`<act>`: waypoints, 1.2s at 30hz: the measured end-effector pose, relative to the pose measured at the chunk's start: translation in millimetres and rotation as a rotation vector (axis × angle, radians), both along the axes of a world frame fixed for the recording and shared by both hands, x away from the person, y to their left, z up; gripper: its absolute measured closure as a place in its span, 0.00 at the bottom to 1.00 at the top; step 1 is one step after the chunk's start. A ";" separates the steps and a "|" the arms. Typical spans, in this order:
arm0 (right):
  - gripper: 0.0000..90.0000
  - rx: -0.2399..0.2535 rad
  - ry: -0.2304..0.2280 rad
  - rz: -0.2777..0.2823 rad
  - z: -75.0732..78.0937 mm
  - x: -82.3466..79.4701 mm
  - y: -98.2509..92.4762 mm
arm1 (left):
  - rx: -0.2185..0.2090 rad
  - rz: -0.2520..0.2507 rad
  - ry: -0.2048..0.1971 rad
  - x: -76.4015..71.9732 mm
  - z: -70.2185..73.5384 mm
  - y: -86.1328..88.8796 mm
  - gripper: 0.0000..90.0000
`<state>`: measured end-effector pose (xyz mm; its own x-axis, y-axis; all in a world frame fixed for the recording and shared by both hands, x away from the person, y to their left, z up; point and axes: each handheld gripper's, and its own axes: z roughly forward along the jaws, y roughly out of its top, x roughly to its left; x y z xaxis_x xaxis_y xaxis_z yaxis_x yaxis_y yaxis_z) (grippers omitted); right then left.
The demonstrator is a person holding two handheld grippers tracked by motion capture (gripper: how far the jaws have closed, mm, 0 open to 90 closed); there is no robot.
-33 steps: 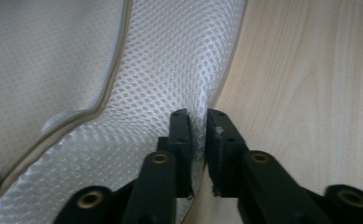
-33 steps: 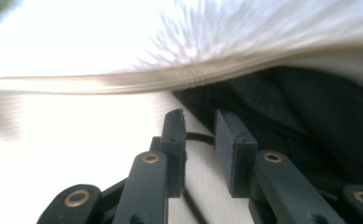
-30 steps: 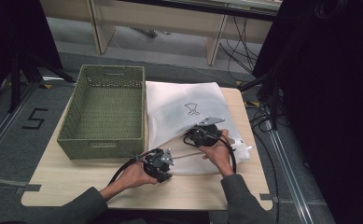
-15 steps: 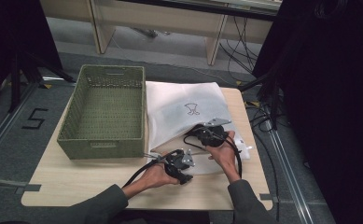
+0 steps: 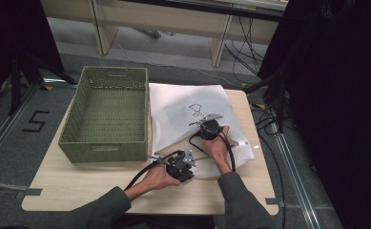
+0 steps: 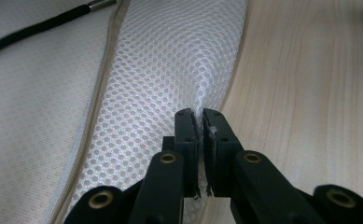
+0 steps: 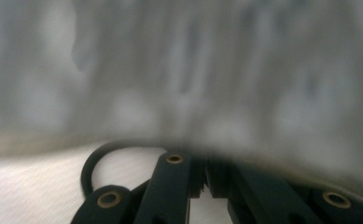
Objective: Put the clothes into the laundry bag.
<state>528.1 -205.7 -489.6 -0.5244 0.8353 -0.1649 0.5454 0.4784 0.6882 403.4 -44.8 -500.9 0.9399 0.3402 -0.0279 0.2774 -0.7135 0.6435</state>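
- Location: we find the white bag [image 5: 188, 112] lying flat on the table [image 5: 78, 183], just beside the green woven basket [image 5: 108, 114], its near edge toward the person; a dark line drawing [image 5: 197, 110] marks its top face.
- Left gripper [image 6: 200, 122]: jaws closed on a fold of the bag's mesh edge strip [image 6: 170, 70], where it meets the bare wood; the pinch looks shallow.
- Right gripper [image 5: 207, 130]: it rests on the bag's top face; in its own view cloth blurs over the jaws, so we cannot tell whether they are parted or clamped.
- Step in hand, in our judgement: taking hold of the bag's near edge, not yet lifting.
- Next move calls for: a confirmed second hold by the right gripper; then an even raise of both sides, lest the mesh slip from the left pinch.
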 end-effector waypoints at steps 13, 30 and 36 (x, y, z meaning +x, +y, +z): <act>0.91 0.042 0.048 0.073 23.1 -16.5 -0.8 | 0.010 -0.002 0.000 -2.0 0.6 2.4 0.92; 0.60 -0.007 -0.158 0.150 85.9 -58.5 -41.3 | 0.003 0.003 0.003 -1.8 0.2 1.7 0.92; 0.95 -0.103 -0.106 0.203 75.0 -41.9 -38.0 | 0.014 0.002 0.006 -2.0 0.6 2.0 0.92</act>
